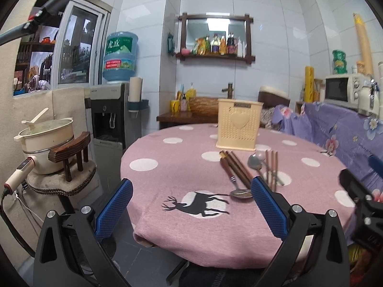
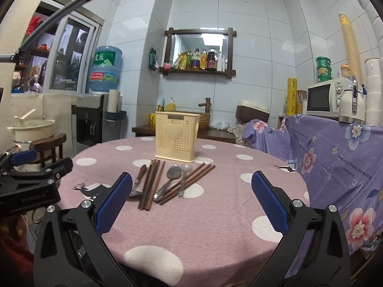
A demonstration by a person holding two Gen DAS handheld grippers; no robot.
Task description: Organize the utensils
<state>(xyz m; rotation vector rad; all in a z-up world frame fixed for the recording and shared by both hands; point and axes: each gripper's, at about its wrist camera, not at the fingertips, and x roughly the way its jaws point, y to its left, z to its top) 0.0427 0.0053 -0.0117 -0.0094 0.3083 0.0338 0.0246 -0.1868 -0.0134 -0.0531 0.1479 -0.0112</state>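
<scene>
A cream perforated utensil holder point(image 1: 239, 125) point(image 2: 176, 135) stands upright on the round pink polka-dot table point(image 1: 186, 236) point(image 2: 210, 229). In front of it lie dark wooden chopsticks point(image 1: 235, 167) point(image 2: 150, 184), a wood-handled spoon point(image 1: 233, 181) point(image 2: 138, 181), a metal spoon point(image 1: 255, 162) point(image 2: 168, 179), a pink spoon point(image 2: 183, 179) and more chopsticks point(image 1: 271, 167) point(image 2: 191, 179). My left gripper point(image 1: 191, 196) is open and empty at the table's near edge. My right gripper point(image 2: 191, 193) is open and empty, just short of the utensils.
A stool with a cream pot point(image 1: 47, 138) stands left of the table, next to a water dispenser point(image 1: 112, 114). A purple flowered cloth point(image 2: 335, 162) covers a counter at the right, with a microwave point(image 2: 325, 100). A wooden sink counter point(image 2: 215, 131) lies behind.
</scene>
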